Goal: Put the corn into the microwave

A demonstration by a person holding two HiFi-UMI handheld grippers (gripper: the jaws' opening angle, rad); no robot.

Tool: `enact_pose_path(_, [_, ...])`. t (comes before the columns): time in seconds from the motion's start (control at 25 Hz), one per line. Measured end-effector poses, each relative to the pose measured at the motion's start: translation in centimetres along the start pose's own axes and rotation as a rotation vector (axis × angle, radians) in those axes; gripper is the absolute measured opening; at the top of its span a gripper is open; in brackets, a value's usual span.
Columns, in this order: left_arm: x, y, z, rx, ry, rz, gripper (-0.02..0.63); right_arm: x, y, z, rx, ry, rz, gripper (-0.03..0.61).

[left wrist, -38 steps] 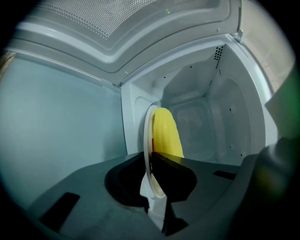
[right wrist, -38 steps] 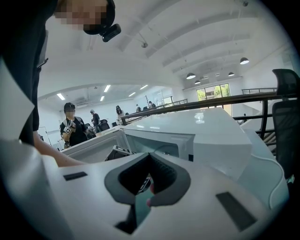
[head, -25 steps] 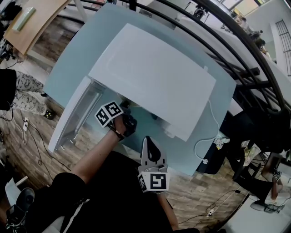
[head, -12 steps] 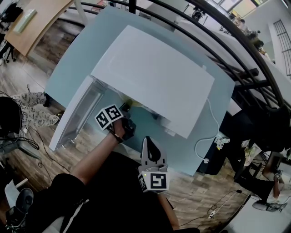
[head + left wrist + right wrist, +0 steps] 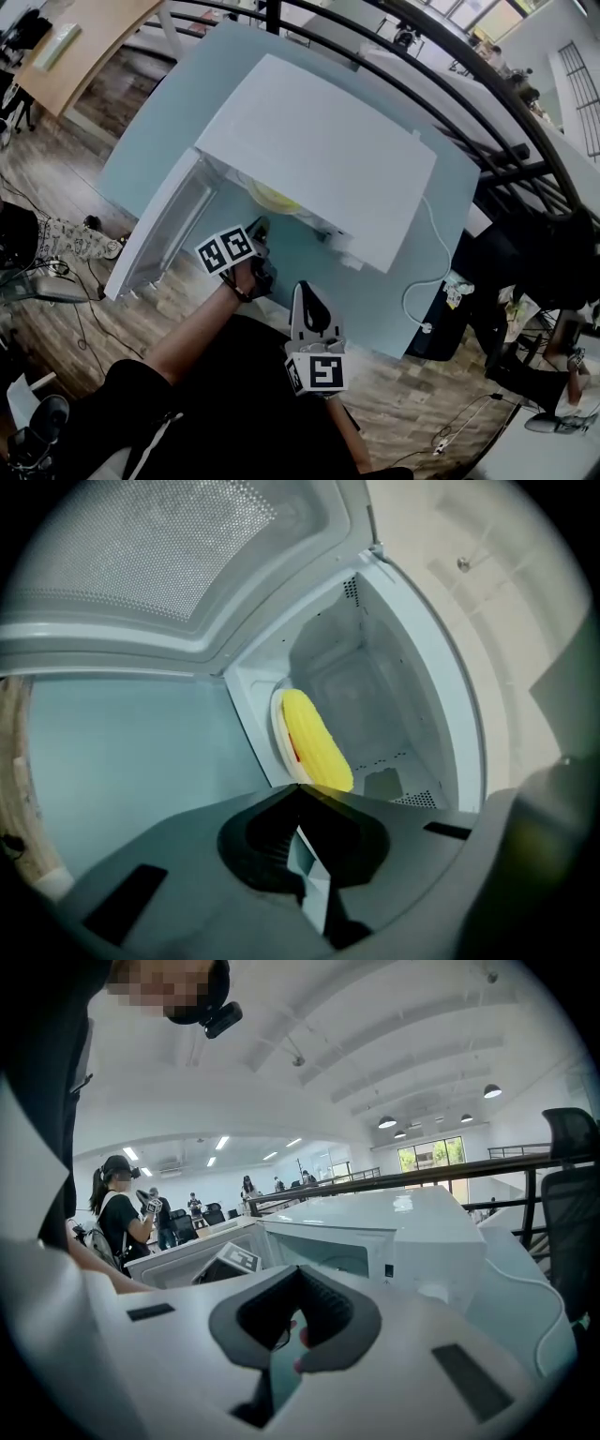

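Note:
The yellow corn point(image 5: 316, 742) lies on a white plate point(image 5: 278, 726) inside the white microwave point(image 5: 319, 159), whose door point(image 5: 159, 230) hangs open to the left. In the head view the corn point(image 5: 274, 198) shows in the opening. My left gripper point(image 5: 300, 787) sits just outside the opening, a short way from the corn; its jaws have just been closing with nothing between them, and they are now shut. It appears in the head view point(image 5: 260, 226) under the marker cube. My right gripper point(image 5: 304, 289) hovers nearer the person, shut and empty, pointing at the microwave point(image 5: 412, 1232).
The microwave stands on a light blue table point(image 5: 375, 300). A white cable point(image 5: 427, 281) runs off the table's right side. A black railing point(image 5: 487, 84) lies beyond. A wooden desk point(image 5: 75, 47) is at the upper left. Several people stand far off in the right gripper view.
The left gripper has drawn back from the microwave opening toward the person. The corn, hidden a second ago, now shows on the plate inside.

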State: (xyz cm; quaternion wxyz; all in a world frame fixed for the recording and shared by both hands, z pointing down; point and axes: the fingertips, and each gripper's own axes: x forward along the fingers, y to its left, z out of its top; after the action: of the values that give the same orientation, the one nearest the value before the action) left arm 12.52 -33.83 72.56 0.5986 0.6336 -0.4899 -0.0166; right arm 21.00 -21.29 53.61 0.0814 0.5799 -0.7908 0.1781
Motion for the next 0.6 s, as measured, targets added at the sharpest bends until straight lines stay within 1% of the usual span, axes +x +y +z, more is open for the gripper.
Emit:
enact_pose_path(0.12, [-1.1,-1.1,-0.7,0.039,0.014,-0.041,0.003,-0.7,0.3,-0.3,-0.001,-0.002,-0.001,0.009])
enact_pose_path(0.44, [-4.9,-3.5,-2.3,0.209,0.024,-0.142,0.002,-2.7,1.3,-0.6,-0.008,-0.023,0.008,0.009])
enact_pose_path(0.52, [-6.0,-4.0,-2.7,0.260,0.018,-0.166,0.002,-3.3,1.5,-0.7,-0.007,-0.027,0.008,0.009])
enact_pose_path(0.6, [-7.2,-4.6,-3.0,0.329,0.009,-0.177,0.002,-3.8,1.6,-0.7,-0.005,-0.030,0.008,0.009])
